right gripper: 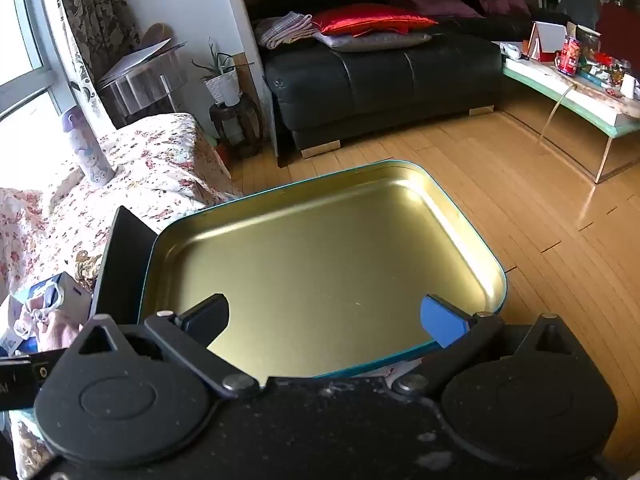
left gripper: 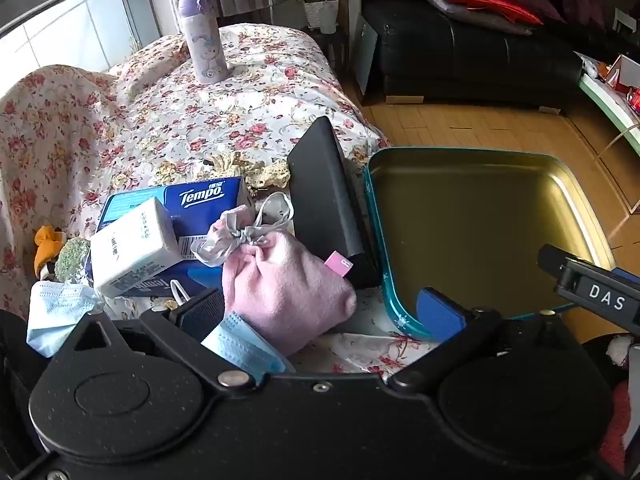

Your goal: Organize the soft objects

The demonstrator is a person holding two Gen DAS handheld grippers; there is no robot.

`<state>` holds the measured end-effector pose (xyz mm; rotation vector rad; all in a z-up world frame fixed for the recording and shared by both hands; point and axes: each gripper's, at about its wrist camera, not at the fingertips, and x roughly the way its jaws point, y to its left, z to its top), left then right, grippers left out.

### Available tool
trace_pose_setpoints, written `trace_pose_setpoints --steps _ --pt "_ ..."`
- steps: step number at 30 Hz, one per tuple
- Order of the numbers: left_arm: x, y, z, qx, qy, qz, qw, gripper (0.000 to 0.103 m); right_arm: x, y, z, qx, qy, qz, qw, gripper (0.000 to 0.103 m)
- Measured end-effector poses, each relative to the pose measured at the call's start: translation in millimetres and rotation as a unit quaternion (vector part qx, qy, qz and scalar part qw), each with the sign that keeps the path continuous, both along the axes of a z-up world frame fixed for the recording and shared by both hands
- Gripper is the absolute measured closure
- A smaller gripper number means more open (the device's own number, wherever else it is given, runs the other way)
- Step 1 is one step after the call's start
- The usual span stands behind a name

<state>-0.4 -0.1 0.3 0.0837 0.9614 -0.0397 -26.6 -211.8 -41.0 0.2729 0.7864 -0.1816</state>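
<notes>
The left gripper (left gripper: 322, 314) is seen tilted down over the flower-patterned cloth (left gripper: 208, 120), its fingers spread wide and nothing clamped. Between them a soft pink drawstring pouch (left gripper: 286, 294) tied with a silver ribbon is lying on the cloth, and a light blue pleated face mask (left gripper: 244, 350) is draped beside the left finger. Just left of the pouch a dark blue Tempo tissue box (left gripper: 200, 204) is stacked with a white tissue pack (left gripper: 132, 246) on top. A flat black rectangular slab (left gripper: 324, 196) is propped between the pouch and the shallow teal-rimmed tin tray with a gold inside (left gripper: 472, 224), which sits at the right and is seen bare. At the far end a lilac bottle (left gripper: 202, 38) is stood upright. The right gripper (right gripper: 324, 318) is held over the tray's near edge, fingers wide, nothing gripped.
</notes>
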Motion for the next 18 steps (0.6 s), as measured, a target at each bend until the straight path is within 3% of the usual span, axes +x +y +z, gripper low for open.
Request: trace_pose_setpoints --steps 9,10,18 --pt "-2.4 -2.8 3.6 0.012 -0.01 -0.003 0.9999 0.004 0.6 -0.3 0.3 -0.006 0.004 0.002 1.0 0.0" --pt "-0.7 -1.3 1.3 -0.003 -0.004 0.002 1.0 0.004 0.9 -2.0 0.4 -0.006 0.005 0.003 1.0 0.0" --pt "0.3 -3.6 4.2 0.0 -0.002 -0.003 1.0 0.004 1.1 3.0 -0.3 -0.011 0.007 0.004 1.0 0.0"
